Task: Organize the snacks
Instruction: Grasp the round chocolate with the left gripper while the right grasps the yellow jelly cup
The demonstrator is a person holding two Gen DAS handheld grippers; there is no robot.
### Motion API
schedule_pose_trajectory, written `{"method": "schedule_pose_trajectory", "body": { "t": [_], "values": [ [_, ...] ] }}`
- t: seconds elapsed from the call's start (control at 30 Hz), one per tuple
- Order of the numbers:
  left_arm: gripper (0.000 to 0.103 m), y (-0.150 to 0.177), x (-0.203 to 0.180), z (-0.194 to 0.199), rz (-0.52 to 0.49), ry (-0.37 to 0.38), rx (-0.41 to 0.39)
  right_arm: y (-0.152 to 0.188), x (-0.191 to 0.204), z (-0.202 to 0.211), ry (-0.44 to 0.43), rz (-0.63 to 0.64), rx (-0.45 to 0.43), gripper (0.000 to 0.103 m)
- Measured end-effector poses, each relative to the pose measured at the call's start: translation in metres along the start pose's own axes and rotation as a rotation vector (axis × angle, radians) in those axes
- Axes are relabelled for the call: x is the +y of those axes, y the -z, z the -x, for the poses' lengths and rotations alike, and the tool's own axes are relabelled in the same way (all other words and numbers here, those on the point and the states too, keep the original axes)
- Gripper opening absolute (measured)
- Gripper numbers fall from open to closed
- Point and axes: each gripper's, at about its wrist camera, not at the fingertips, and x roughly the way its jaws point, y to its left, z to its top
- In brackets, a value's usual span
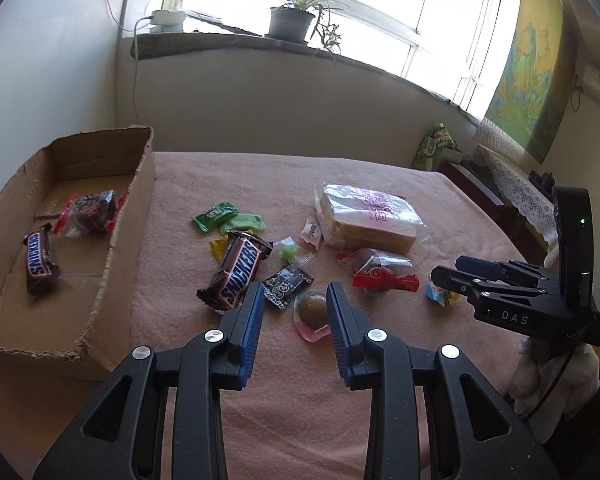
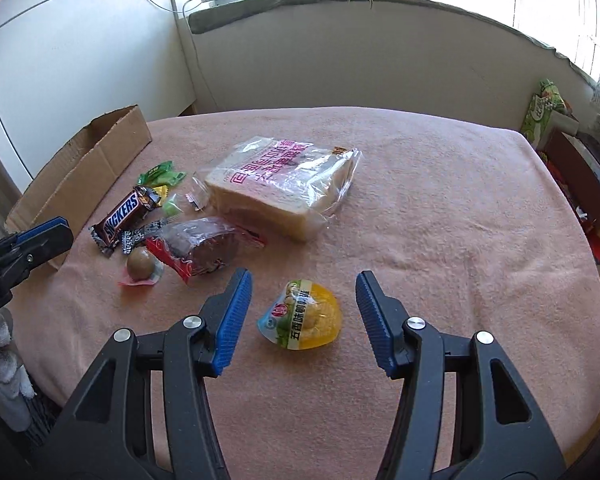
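Table's covered in a fuzzy pink terry cloth (image 2: 440,208) with a pile of snacks in the middle. The torn corrugated cardboard box (image 1: 112,264) sits at the left edge, ragged rim, and it's already got a Snickers bar (image 1: 40,258) and a dark cake in crinkly clear-and-red wrap (image 1: 90,212) lying flat inside.

Left gripper (image 1: 295,302) has its ribbed blue pads (image 1: 254,320) set fairly narrow with nothing pinched, and a round brown egg-shaped thing in glossy pink-edged plastic (image 1: 312,308) shows in the gap, lying on the cloth. Just beside it: a second Snickers bar (image 1: 234,274), a small black-and-white patterned candy (image 1: 286,284), green sachets (image 1: 228,218) and a soft green sweet in clear twist wrap (image 1: 290,250).

Right gripper (image 2: 304,312) is spread wider, also empty, and a domed yellow pouch with a blue-green printed label (image 2: 302,314) sits between the fingers without touching either. Farther back there's a bag of sliced bread (image 2: 284,184) in shiny crumpled film, plus another red-wrapped cake (image 2: 204,246) near it.
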Motion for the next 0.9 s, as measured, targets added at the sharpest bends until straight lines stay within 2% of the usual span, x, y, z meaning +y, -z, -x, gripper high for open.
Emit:
{"method": "schedule_pose_trajectory", "body": {
  "t": [0.23, 0.37, 0.5, 0.67, 0.7, 0.83, 0.9],
  "values": [
    [0.031, 0.006, -0.01, -0.031, -0.042, -0.004, 0.056, 0.01, 0.001, 0.002, 0.055, 0.04, -0.045, 0.057],
    [0.03, 0.008, -0.014, -0.033, -0.072, -0.015, 0.06, 0.013, 0.009, 0.002, 0.065, 0.083, -0.048, 0.056],
    [0.028, 0.005, -0.015, -0.036, -0.078, -0.02, 0.069, 0.014, 0.012, -0.005, 0.041, 0.085, -0.021, 0.045],
    [0.026, 0.007, -0.021, -0.045, -0.128, -0.022, 0.11, 0.016, 0.011, -0.008, 0.029, 0.07, -0.013, 0.044],
    [0.025, 0.006, -0.021, -0.045, -0.13, -0.02, 0.11, 0.016, 0.01, -0.01, 0.028, 0.069, -0.007, 0.041],
    [0.024, 0.005, -0.013, -0.045, -0.092, 0.015, 0.119, 0.018, 0.013, -0.017, 0.041, 0.081, 0.021, 0.04],
    [0.024, 0.006, -0.011, -0.044, -0.09, 0.019, 0.117, 0.018, 0.015, -0.019, 0.04, 0.085, 0.02, 0.032]
  ]
}}
